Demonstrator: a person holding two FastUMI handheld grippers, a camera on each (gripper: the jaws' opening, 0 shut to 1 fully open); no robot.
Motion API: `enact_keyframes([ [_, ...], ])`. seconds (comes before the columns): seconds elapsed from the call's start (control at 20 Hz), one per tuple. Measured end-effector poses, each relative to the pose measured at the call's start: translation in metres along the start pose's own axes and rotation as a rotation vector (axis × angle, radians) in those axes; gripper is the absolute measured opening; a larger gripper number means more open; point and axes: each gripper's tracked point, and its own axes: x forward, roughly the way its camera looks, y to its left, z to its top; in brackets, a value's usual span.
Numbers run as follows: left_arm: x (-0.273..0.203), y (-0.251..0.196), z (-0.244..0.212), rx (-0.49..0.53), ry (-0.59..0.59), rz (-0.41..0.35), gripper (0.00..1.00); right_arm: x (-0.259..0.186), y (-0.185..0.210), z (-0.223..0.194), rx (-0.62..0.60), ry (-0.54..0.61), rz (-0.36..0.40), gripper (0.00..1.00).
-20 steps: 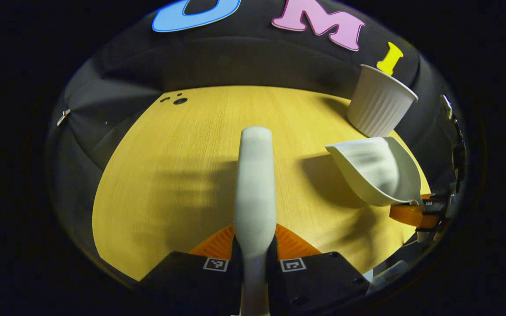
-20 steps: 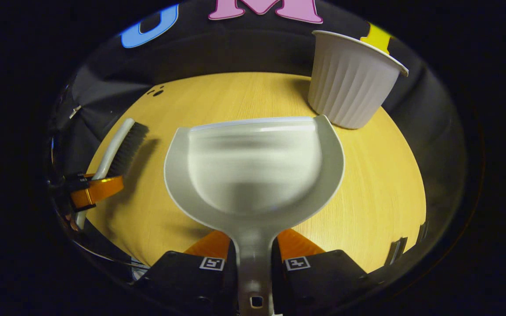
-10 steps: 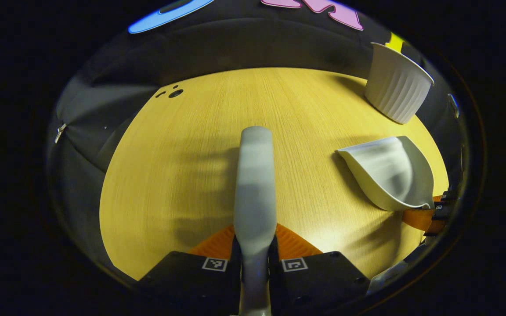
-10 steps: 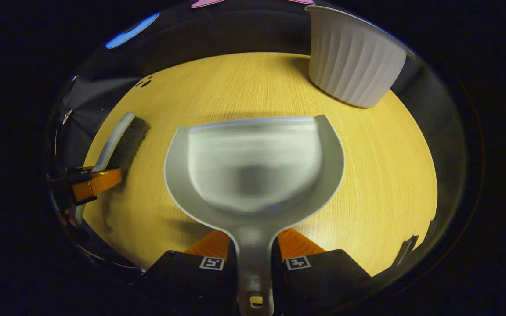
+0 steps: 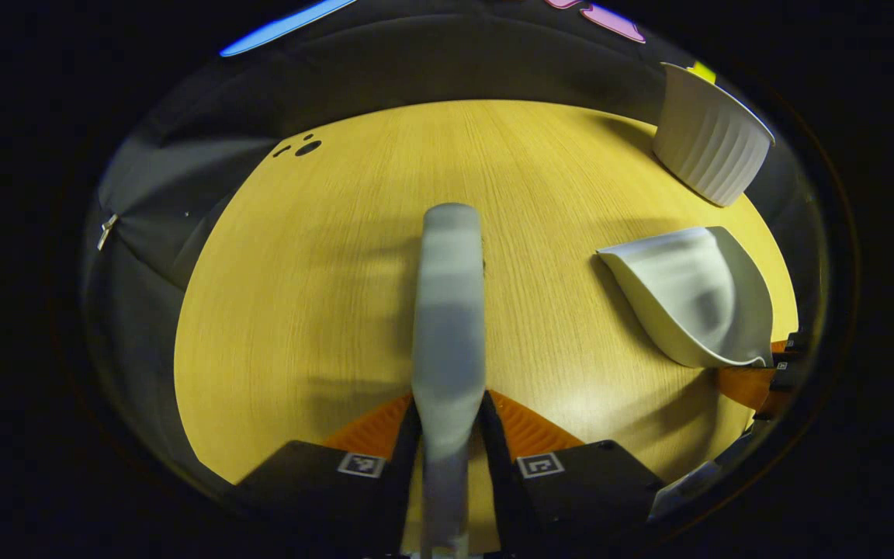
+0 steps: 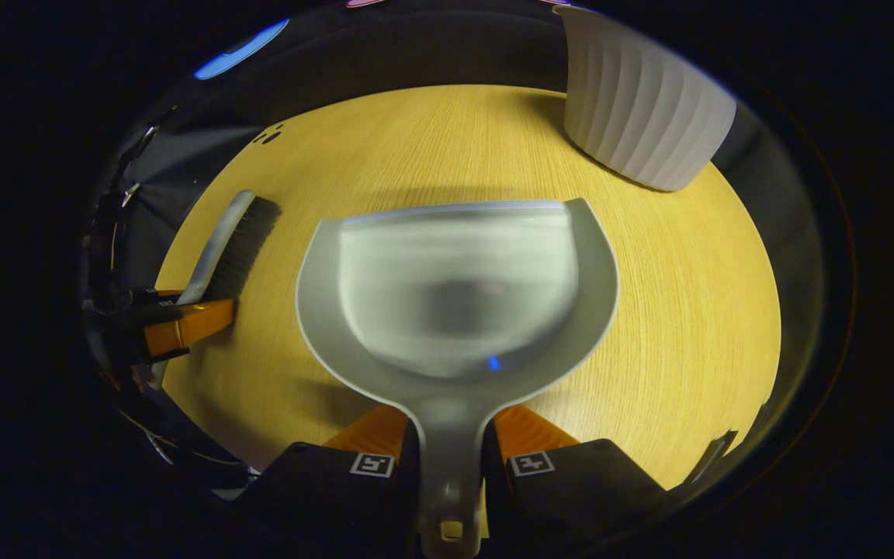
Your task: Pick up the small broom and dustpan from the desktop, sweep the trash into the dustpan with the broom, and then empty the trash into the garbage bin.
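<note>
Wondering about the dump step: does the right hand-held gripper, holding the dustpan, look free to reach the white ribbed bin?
Probably yes. The right hand-held gripper grips the dustpan by its handle, and only bare desktop lies between its front edge and the garbage bin ahead to the right.

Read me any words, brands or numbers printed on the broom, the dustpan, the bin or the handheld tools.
None readable: the broom, dustpan and garbage bin look unmarked.
The square black-and-white markers on the left gripper and right gripper are coded patterns, not words.
</note>
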Motion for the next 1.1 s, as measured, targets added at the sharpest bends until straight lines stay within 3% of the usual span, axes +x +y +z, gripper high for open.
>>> enact_keyframes([
  [0.05,-0.001,0.0,0.003,0.001,-0.013,-0.002,0.63,-0.001,0.003,0.0,0.005,-0.006,0.015,0.4],
  [0.2,-0.021,-0.006,0.014,-0.004,-0.084,-0.047,1.0,-0.011,0.004,0.007,-0.005,-0.046,0.012,0.96],
  [0.25,-0.032,-0.009,0.018,-0.009,-0.118,-0.062,0.99,-0.018,0.003,0.009,-0.005,-0.059,0.006,1.0],
  [0.4,-0.075,-0.014,0.026,-0.02,-0.234,-0.085,0.98,-0.048,0.004,0.018,-0.019,-0.137,-0.017,0.99],
  [0.6,-0.144,-0.015,0.028,-0.012,-0.415,-0.106,0.98,-0.11,0.002,0.041,-0.131,-0.318,-0.095,1.0],
  [0.85,-0.232,-0.001,0.025,-0.053,-0.627,-0.089,0.98,-0.201,0.028,0.062,-0.133,-0.556,-0.062,1.0],
  [1.1,-0.309,0.01,0.023,-0.035,-0.801,-0.029,0.98,-0.286,0.031,0.083,-0.125,-0.778,-0.061,0.98],
])
